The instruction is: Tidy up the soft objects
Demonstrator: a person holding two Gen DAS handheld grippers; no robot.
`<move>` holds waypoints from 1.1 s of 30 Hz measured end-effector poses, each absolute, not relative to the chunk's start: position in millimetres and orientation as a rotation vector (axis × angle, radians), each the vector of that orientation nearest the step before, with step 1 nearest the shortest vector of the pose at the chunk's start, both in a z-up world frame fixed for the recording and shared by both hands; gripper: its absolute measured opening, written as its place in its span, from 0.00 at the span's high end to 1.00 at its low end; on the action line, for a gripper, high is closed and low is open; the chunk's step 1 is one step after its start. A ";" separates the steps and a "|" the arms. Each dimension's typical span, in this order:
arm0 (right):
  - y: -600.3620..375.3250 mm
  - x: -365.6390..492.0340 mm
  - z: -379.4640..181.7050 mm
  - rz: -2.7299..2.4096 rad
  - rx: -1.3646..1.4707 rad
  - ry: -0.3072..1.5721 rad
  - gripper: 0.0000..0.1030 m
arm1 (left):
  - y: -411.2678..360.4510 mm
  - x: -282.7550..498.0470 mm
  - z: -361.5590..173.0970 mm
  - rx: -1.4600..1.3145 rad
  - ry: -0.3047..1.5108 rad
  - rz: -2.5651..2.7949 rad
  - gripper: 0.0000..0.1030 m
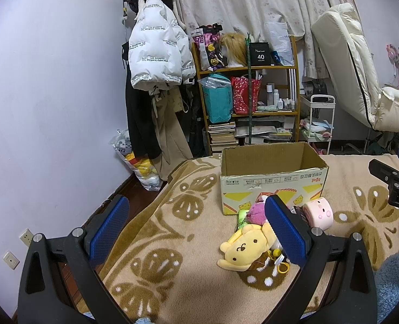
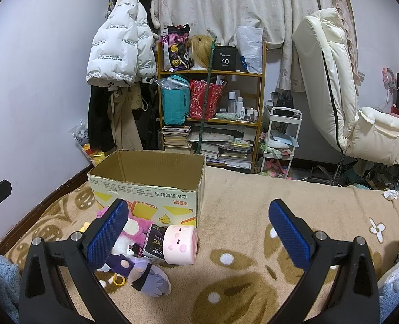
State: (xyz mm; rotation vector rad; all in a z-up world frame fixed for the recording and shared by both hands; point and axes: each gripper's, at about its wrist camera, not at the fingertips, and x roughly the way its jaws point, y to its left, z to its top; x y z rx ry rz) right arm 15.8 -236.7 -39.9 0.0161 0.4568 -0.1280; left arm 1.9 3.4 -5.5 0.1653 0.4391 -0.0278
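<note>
Corrugated cardboard box (image 1: 273, 181) stands open-topped on the tan butterfly-patterned blanket (image 1: 194, 243), with the soft toys heaped just in front of its printed face. My left tongs (image 1: 199, 229) are spread wide with nothing between the blue pads; my right tongs (image 2: 199, 232) are likewise wide apart and empty. From the left view I see the yellow dog plush (image 1: 246, 248) lying nearest me, a yellow ring clip (image 1: 283, 268) beside it; the right view hides that plush. The right view alone shows the purple-haired doll (image 2: 145, 275) face-down and a dark packet (image 2: 153, 240) touching the pink roll plush (image 2: 180, 244). Both views catch the magenta plush (image 2: 137, 224) against the box.
</note>
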 end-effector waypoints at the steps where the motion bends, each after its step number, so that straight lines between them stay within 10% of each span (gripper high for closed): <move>1: -236.7 15.7 -39.8 -0.128 0.016 0.457 0.00 | 3.4 1.9 -5.3 0.165 0.439 -0.029 0.04; 33: -236.3 16.4 -40.6 -0.127 0.020 0.464 0.00 | -0.8 1.2 -13.9 0.173 0.443 -0.027 0.04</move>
